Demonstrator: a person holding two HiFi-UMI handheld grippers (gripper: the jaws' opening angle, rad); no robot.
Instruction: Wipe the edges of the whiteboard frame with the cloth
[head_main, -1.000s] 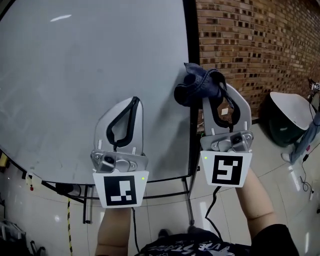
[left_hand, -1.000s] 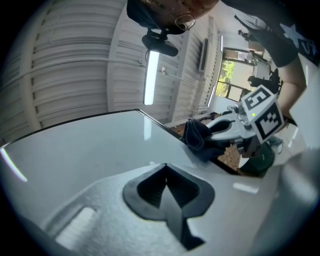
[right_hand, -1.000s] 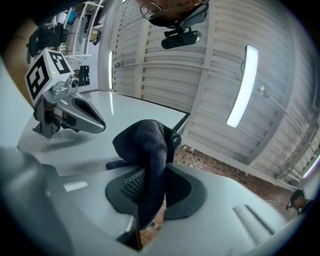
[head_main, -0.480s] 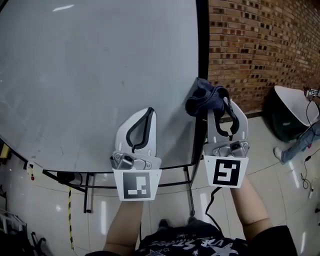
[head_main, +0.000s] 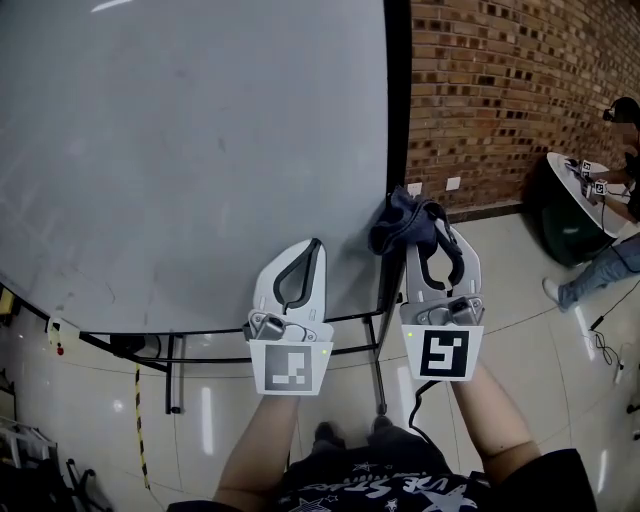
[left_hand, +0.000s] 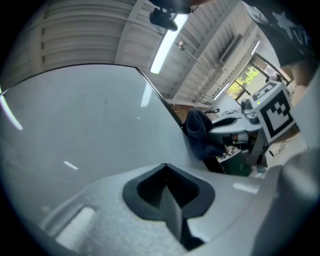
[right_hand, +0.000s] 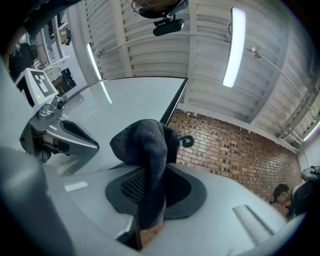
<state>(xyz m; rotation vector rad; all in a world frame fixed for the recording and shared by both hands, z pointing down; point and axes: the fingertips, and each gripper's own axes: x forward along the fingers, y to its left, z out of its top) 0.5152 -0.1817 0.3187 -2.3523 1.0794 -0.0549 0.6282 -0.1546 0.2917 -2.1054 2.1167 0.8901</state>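
whiteboard (head_main: 200, 150): pale grey surface, fills the left and centre of the head view; faint marks only, no writing readable
stand (head_main: 175, 375): black tube legs seen under the board's bottom edge, on the floor
left tool (head_main: 314, 245): jaws together, nothing between them; held in front of the board's lower right area, just above the bottom edge; contact with the surface can't be told
left forearm (head_main: 265, 440): seen below the marker cube, bare
whiteboard frame (head_main: 397, 120): black vertical strip along the board's right side, running from the top of the head view down to the lower right corner
cloth (head_main: 405, 222): dark blue, bunched, with a small loop on top; placed against the low part of the frame's right edge, near the lower right corner; overlaps the black strip in the head view
right tool (head_main: 432, 225): jaws clamped on the cloth; a fold is pinched between the pads and the rest is bunched up over the tips; held just right of the frame, level with the left tool
right forearm (head_main: 490, 420): bare, with a dark sleeve at the picture's bottom edge
brick wall (head_main: 500, 90): red-brown, behind and right of the board
floor (head_main: 560, 380): glossy pale tiles, light reflections seen
far right: a dark round object with a white top (head_main: 575, 190), a person (head_main: 610, 250) in jeans beside it, well apart from both tools
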